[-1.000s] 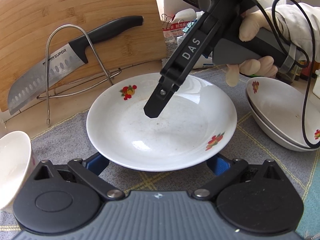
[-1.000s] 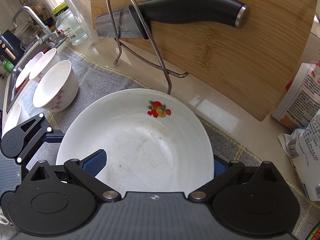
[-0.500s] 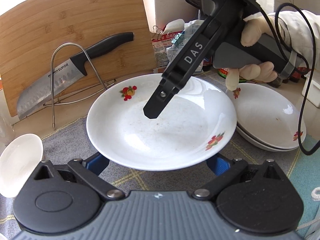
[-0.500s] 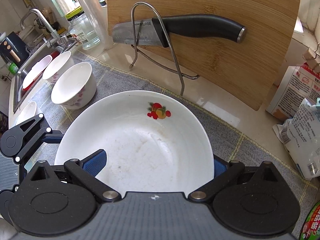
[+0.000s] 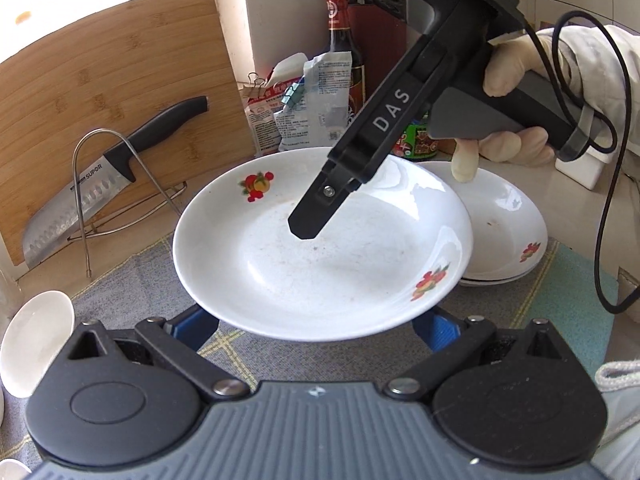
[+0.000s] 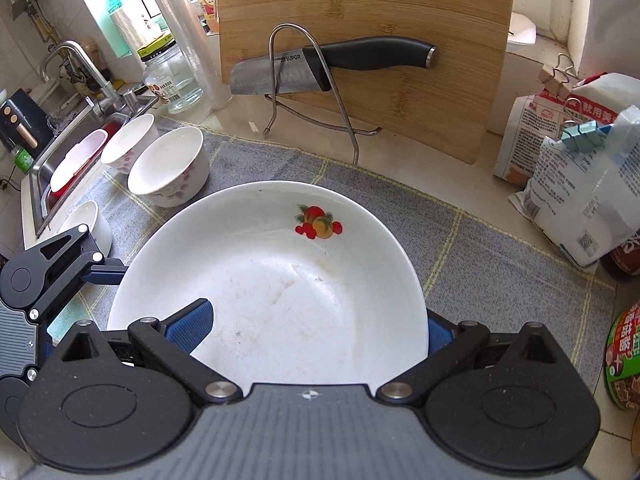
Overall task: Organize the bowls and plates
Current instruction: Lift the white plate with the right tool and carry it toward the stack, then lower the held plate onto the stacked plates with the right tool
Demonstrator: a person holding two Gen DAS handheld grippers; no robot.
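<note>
A white plate with fruit decals (image 5: 320, 272) (image 6: 280, 300) is held off the grey mat. My right gripper (image 6: 314, 320) is shut on its rim, one blue pad (image 6: 192, 320) on the inside and the other below the edge. In the left wrist view its upper finger (image 5: 308, 224) lies on the plate's inner face. My left gripper (image 5: 316, 326) is open; both blue pads (image 5: 196, 328) are spread beneath the plate, their tips hidden. A stack of matching plates (image 5: 504, 232) sits just right of the held plate. White bowls (image 6: 170, 172) (image 6: 128, 144) stand left on the mat.
A bamboo cutting board (image 6: 360, 20) leans at the back, with a knife (image 6: 332, 64) on a wire rack. Clipped bags (image 6: 580, 184) and a dark bottle (image 5: 340, 40) are at the back right. A sink (image 6: 60, 160) with dishes lies far left. A small bowl (image 5: 36, 340) sits near left.
Both grippers have carried the plate together to the right, away from the board and knife. The stack of plates now lies right beside and partly under the plate's right edge.
</note>
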